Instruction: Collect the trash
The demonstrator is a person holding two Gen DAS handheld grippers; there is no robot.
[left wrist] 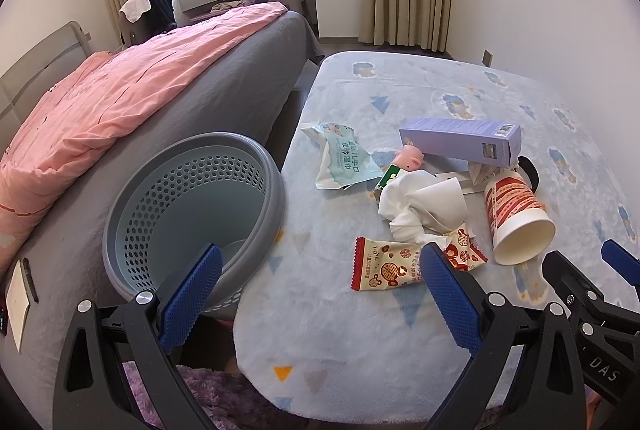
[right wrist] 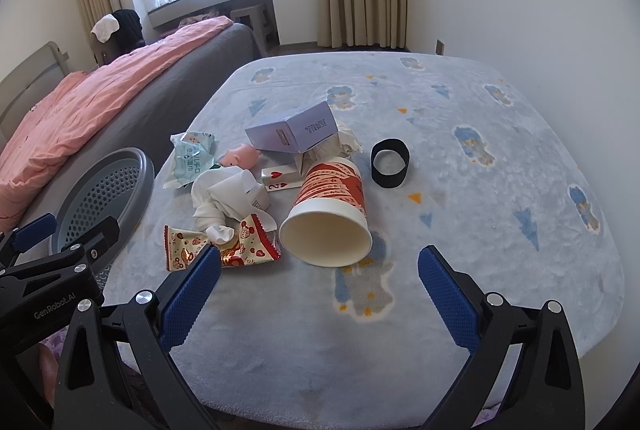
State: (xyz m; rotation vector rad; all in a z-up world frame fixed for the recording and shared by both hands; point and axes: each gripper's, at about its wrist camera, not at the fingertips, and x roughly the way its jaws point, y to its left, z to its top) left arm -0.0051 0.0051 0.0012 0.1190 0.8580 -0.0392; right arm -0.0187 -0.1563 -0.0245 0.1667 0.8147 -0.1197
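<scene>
Trash lies on a pale blue rug (left wrist: 360, 330) (right wrist: 480, 230): a tipped red-and-white paper cup (left wrist: 516, 218) (right wrist: 332, 214), crumpled white tissue (left wrist: 420, 206) (right wrist: 224, 198), red-and-cream snack wrappers (left wrist: 388, 264) (right wrist: 184, 244), a blue wet-wipe packet (left wrist: 344, 158) (right wrist: 192, 158) and a purple box (left wrist: 460, 142) (right wrist: 292, 130). A grey perforated bin (left wrist: 192, 214) (right wrist: 104, 190) stands at the rug's left. My left gripper (left wrist: 320, 286) is open and empty, between bin and wrappers. My right gripper (right wrist: 320, 290) is open and empty, just short of the cup's mouth.
A bed with a pink duvet (left wrist: 120, 102) (right wrist: 100, 90) runs along the left behind the bin. A pink pig toy (left wrist: 410, 156) (right wrist: 240, 156), a playing card (right wrist: 280, 180) and a black band (right wrist: 390, 163) lie among the trash. Walls and curtains stand beyond the rug.
</scene>
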